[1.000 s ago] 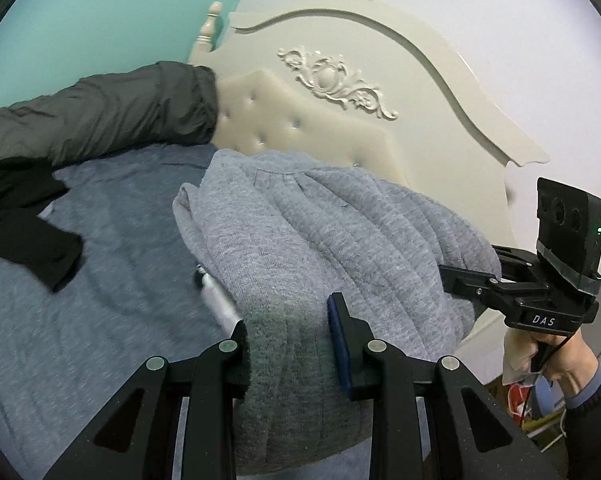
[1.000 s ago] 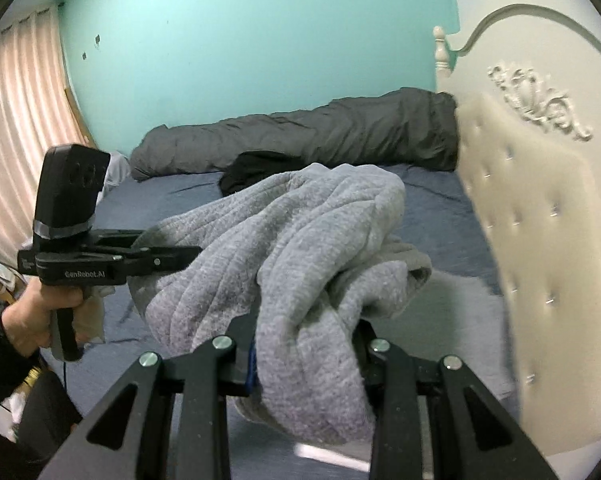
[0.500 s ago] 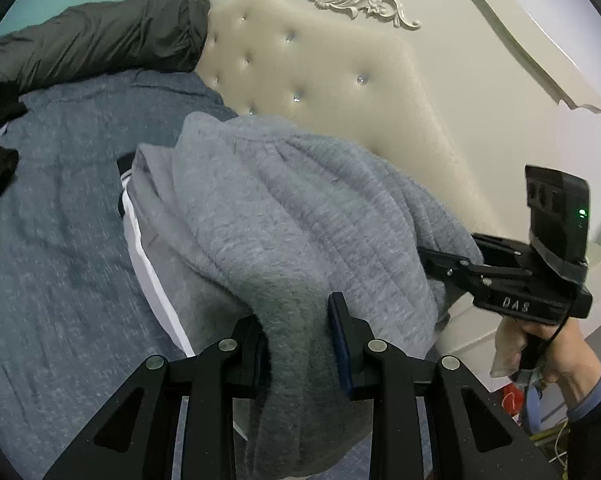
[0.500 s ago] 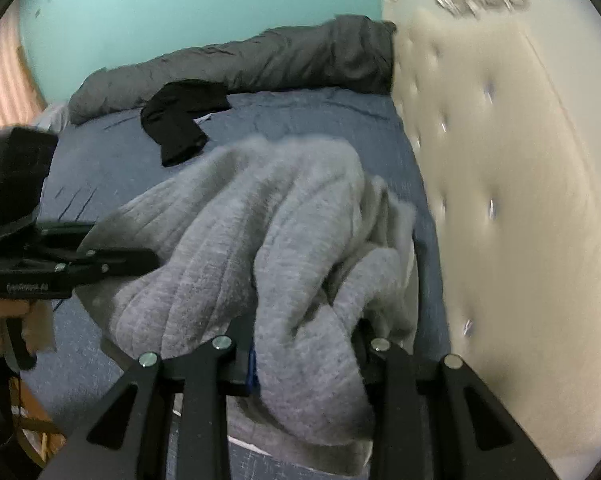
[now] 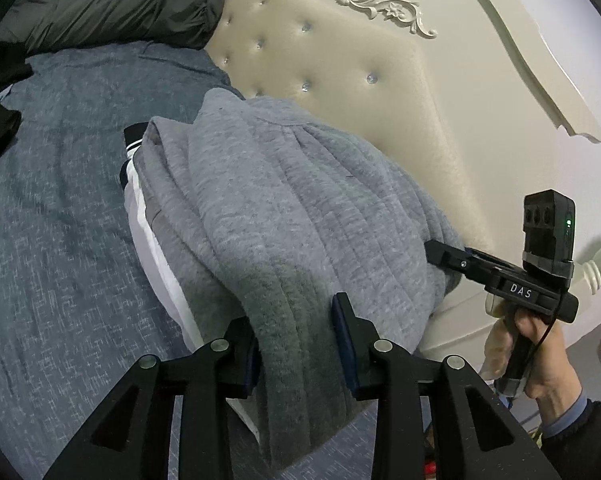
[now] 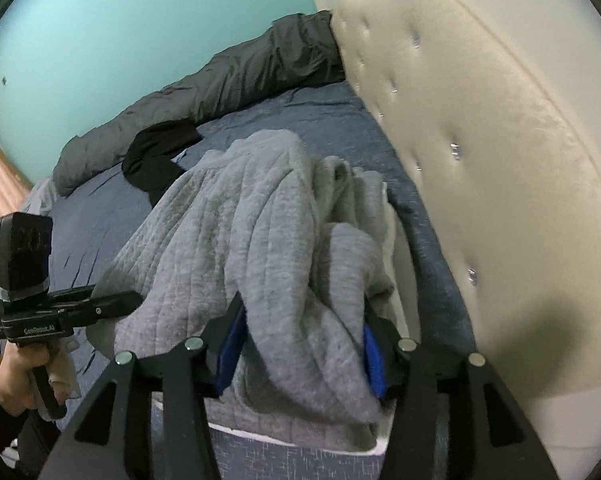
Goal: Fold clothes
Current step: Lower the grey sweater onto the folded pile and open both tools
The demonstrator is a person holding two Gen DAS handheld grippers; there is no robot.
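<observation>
Grey quilted garment (image 5: pixel 284 216) lowered in a heap onto the blue bedspread (image 5: pixel 60 240), centre frame, close beside the cream tufted headboard (image 5: pixel 340 80). Left tongs (image 5: pixel 296 344) at bottom centre, just eased wider, a thick fold of the fabric between the pads: left pad against the cloth, right pad seemingly clear of it, so more straddling than pinching. Right tongs (image 6: pixel 300 344), bottom centre of the right view, opened much further in the last instant, blue pads spread either side of a bunched fold, grip apparently let go. Under the grey cloth, a white-striped piece (image 5: pixel 148 232) partly showing. Black garment (image 6: pixel 156 152) and dark grey duvet (image 6: pixel 220 80) well apart toward the upper left.

Likely trouble: release onto a bunched heap, leaving creases and layers trapped inside; fabric snagging on a pad during withdrawal and dragging the pile toward the bed edge; grey cloth burying the striped piece below.
</observation>
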